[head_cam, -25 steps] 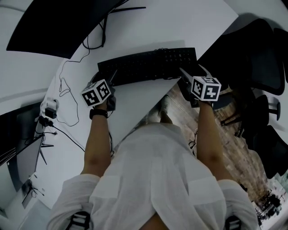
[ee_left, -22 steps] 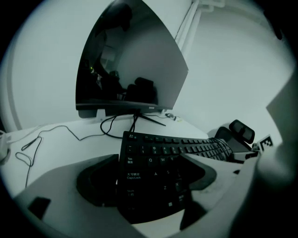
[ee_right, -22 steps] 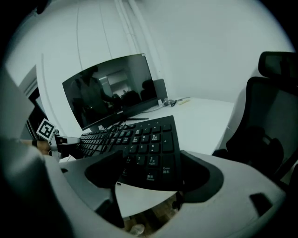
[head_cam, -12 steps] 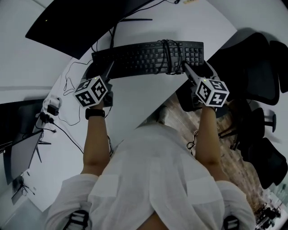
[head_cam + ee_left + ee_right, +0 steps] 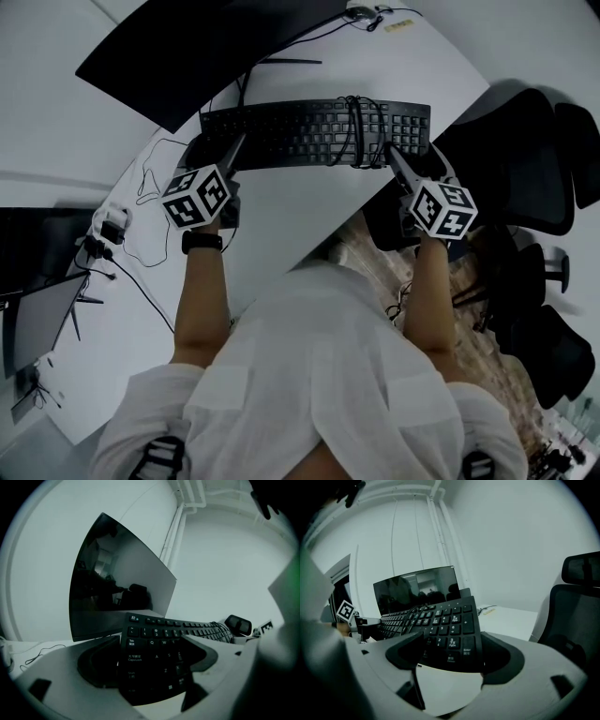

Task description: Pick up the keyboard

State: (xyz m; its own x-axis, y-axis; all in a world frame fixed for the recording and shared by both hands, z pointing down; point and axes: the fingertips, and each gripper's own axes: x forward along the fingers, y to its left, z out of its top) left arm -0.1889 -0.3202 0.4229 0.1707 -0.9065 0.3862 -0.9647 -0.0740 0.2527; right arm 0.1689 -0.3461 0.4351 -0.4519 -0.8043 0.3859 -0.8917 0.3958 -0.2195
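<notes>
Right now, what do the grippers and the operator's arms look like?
Left gripper and right gripper match: pale grey bodies, dark curved jaw pads, a white cube with black square markers on each. The person wears a white shirt, sleeves ending near the elbows, and a dark band on the left wrist.

White shirt (image 5: 319,375), loose, sleeves ending above the elbows. Dark band (image 5: 202,241) round the wrist just behind the left gripper (image 5: 232,150). Dark straps (image 5: 164,459) with pale stripes at both shoulders. Behind the jaws of each gripper, a white cube (image 5: 197,197) with black square markers; likewise on the right gripper (image 5: 394,157). Up close: pale grey moulded shells (image 5: 56,686), smooth and rounded, with curved black pads (image 5: 96,660) lining the inner face of each jaw. Small dark square recesses in the shells.
</notes>
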